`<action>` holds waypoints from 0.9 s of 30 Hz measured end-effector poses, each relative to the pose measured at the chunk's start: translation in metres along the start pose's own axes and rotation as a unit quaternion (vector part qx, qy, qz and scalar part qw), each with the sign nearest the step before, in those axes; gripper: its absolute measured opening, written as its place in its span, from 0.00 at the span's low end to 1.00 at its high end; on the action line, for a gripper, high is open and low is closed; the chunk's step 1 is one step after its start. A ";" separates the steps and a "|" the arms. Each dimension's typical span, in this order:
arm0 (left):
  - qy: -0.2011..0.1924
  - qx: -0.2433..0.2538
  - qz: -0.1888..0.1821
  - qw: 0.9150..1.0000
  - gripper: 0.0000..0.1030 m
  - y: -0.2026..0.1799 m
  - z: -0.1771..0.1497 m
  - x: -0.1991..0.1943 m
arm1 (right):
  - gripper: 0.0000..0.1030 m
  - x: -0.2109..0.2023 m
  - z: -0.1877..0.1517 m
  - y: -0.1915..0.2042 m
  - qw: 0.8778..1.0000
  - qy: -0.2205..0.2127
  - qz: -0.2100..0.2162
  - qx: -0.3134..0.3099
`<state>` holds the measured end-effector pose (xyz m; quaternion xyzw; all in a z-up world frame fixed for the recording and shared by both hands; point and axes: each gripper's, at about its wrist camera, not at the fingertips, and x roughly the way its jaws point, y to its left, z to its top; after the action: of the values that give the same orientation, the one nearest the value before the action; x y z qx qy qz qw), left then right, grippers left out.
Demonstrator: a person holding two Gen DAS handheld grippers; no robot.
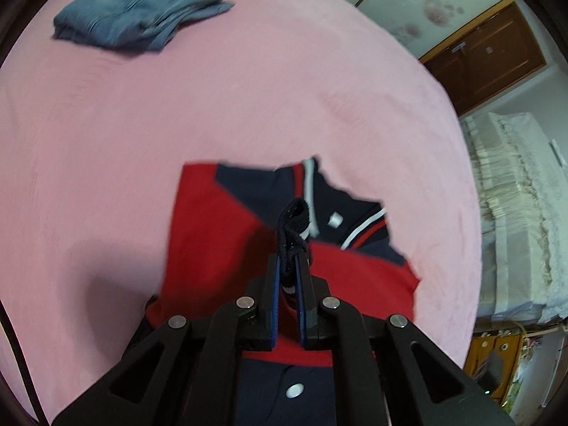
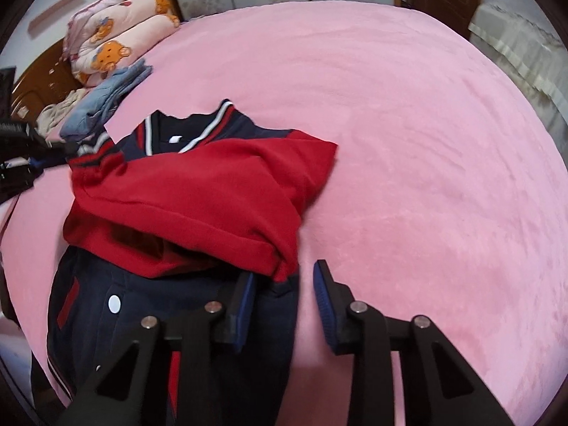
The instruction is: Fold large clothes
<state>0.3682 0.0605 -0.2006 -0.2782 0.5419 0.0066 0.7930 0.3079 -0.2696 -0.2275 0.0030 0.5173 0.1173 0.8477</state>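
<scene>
A red and navy jacket [image 1: 213, 234] with white snap buttons lies on the pink bed [image 1: 142, 124], collar toward the far side. My left gripper [image 1: 289, 262] is shut on the sleeve's dark ribbed cuff [image 1: 293, 223], which sticks up between the blue pads. In the right wrist view the red sleeve [image 2: 198, 191] lies folded across the jacket's chest. The left gripper [image 2: 53, 149] holds the sleeve's end at the far left. My right gripper [image 2: 285, 270] stands open over the jacket's near right edge. One finger [image 2: 245, 298] is on the navy cloth and the other over the sheet.
Folded blue jeans [image 1: 142, 10] lie at the far left of the bed, beside a bear-print quilt [image 2: 110, 42] by the headboard. White-covered furniture [image 1: 514, 213] and a wooden door [image 1: 486, 56] stand past the bed's right edge. Pink sheet [image 2: 426, 142] spreads right of the jacket.
</scene>
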 end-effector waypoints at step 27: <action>0.028 0.088 -0.001 0.996 0.22 -0.026 -0.035 0.007 | 0.13 -0.016 -0.009 -0.034 0.981 0.063 0.052 0.174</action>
<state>0.3493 0.0214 -0.2045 -0.2076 0.5623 -0.0499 0.7989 0.2990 -0.3070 -0.2217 0.1701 0.5809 0.0697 0.7929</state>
